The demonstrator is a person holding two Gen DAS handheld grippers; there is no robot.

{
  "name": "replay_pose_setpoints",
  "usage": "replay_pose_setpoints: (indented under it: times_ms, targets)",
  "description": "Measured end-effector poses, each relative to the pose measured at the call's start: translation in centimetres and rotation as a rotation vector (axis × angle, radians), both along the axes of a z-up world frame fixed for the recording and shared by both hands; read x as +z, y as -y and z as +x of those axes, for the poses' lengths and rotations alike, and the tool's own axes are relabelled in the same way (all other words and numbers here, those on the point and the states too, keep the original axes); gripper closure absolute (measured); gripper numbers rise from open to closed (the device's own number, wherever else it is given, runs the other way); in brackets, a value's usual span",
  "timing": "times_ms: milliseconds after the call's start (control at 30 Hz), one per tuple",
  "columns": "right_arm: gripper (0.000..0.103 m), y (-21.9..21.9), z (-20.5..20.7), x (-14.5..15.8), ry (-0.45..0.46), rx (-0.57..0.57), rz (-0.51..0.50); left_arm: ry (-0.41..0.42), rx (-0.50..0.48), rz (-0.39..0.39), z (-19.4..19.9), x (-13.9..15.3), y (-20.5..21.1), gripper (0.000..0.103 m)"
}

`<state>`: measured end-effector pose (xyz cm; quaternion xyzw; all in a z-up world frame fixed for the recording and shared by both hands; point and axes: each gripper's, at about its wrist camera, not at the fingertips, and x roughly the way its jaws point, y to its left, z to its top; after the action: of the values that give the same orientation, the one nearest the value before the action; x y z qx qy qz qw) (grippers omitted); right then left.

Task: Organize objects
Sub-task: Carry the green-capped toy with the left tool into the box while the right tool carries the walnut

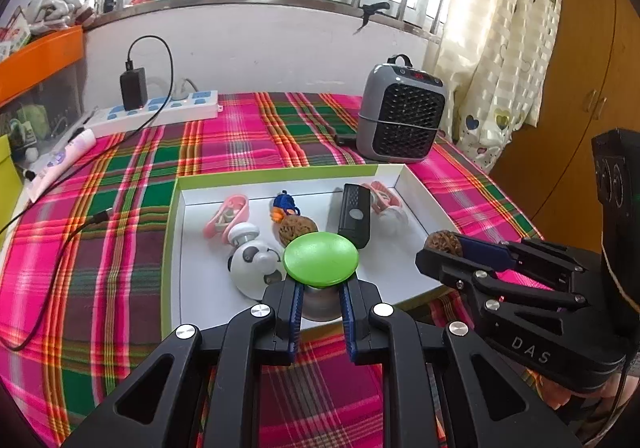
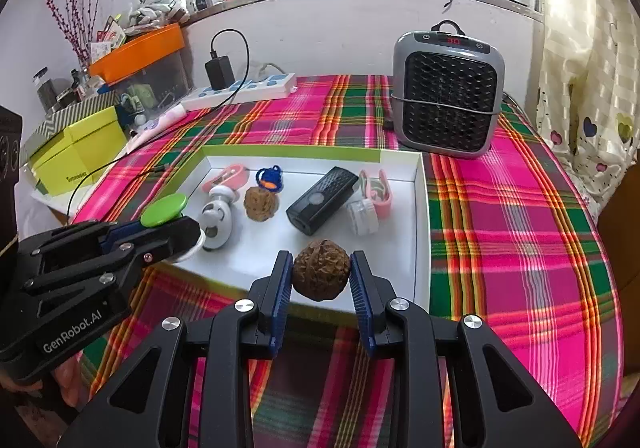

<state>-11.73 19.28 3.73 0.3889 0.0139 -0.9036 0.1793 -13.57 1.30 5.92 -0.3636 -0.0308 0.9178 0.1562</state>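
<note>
Left gripper (image 1: 320, 294) clamps green-capped knob (image 1: 321, 258); right gripper (image 2: 322, 278) pinches walnut (image 2: 322, 271); round shell may slip into tray (image 2: 420, 207) ahead.

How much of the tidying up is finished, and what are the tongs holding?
Several things already lie in the white box: a black remote, a walnut, two pink clips and a panda toy. In hand: the left tongs grip a green-capped knob, and the right tongs grip a second walnut. Both hang over the box's near edge, not yet set down.
</note>
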Motion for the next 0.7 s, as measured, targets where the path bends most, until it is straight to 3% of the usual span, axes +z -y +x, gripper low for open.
replay_pose_setpoints:
  times_ms: [700]
  targets:
    - [0.073,-0.7,-3.9,-1.4,0.041,-0.002,0.016,0.036,-0.011,-0.009,-3.1,-1.6,-1.2,0.088]
